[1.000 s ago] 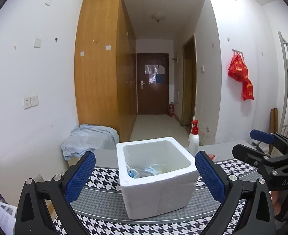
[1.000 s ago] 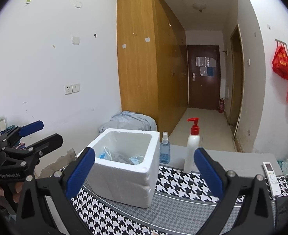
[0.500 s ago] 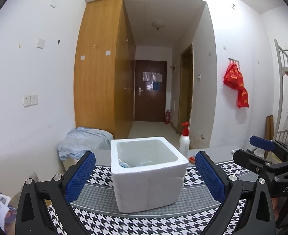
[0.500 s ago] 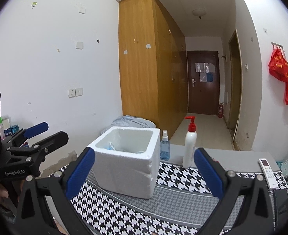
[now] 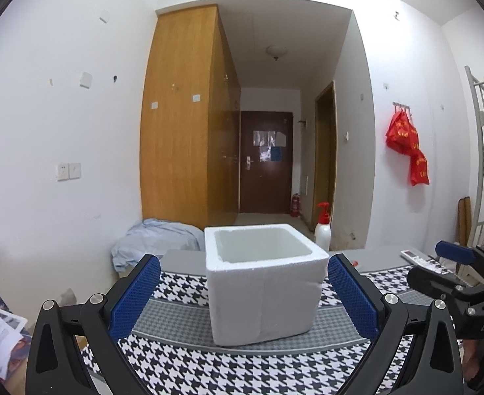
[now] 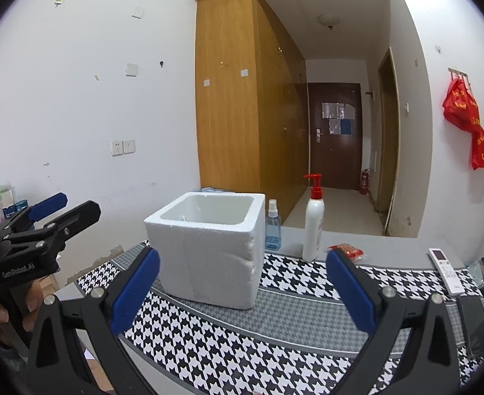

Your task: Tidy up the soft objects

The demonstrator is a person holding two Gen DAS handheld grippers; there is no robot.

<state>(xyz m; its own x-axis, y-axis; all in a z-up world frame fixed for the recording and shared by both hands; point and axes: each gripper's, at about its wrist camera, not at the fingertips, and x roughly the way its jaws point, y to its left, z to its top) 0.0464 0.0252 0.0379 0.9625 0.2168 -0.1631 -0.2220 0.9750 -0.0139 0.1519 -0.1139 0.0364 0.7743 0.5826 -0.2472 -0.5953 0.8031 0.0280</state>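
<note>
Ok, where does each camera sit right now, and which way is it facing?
Left wrist: on the left tongs, level, facing the foam box; its own open blue fingers show, with the right tongs at the right edge.
Right wrist: on the right tongs, right of the box, facing the pump bottle; open fingers show, with the left tongs at the left edge.
Shared: box, bottle, houndstooth mat, hallway door.

**Dorm-style living room**

Tall wooden wardrobe (image 5: 189,115) along left wall; dark entry door (image 5: 265,171) at hallway end, fire extinguisher (image 5: 295,204) beside it. Bunk-bed frame (image 5: 482,151) at right. Red bags (image 5: 406,144) on wall hooks. Remote control (image 6: 446,270) near the surface's right edge.
</note>
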